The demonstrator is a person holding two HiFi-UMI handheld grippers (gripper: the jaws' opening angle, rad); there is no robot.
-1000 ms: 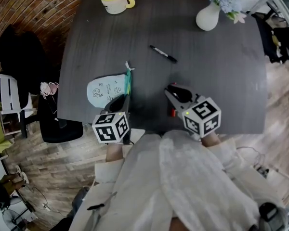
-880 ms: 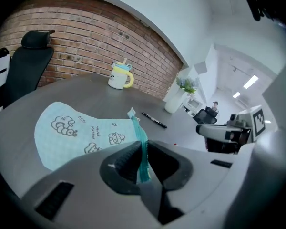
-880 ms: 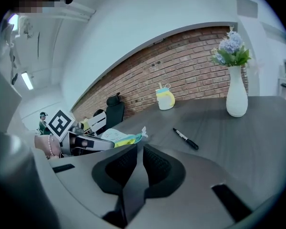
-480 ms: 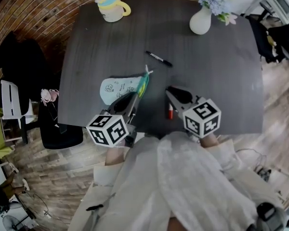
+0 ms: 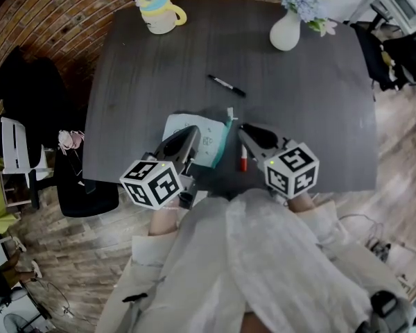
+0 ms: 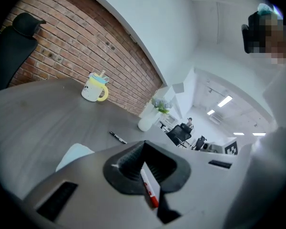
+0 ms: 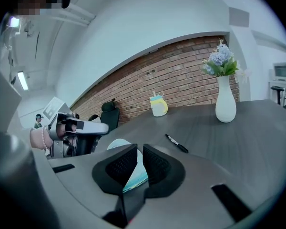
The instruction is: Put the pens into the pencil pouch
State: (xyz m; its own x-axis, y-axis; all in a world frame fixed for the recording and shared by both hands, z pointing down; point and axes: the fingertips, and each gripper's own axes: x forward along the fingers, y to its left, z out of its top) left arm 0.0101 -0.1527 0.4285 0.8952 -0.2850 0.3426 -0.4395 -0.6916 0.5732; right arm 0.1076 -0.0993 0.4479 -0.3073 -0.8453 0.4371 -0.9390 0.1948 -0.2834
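Dark grey table (image 5: 319,116) against a brick wall (image 7: 181,75), with a mug (image 5: 159,14) and a vase (image 5: 285,32) at the far edge. A black pen (image 5: 227,85) lies loose mid-table, well apart from the action.

At the near edge, the left gripper (image 6: 143,146) has just snapped its jaws together, and they're clamped on the pouch (image 5: 206,139). The pouch's teal zip edge is turned toward the right gripper (image 7: 137,151).

That one's jaws have just been closing too, down to a narrow gap, squeezed on the red pen (image 5: 243,159), which shows under them, red end toward the person. The pen is just beside the zip edge, not in the pouch yet.
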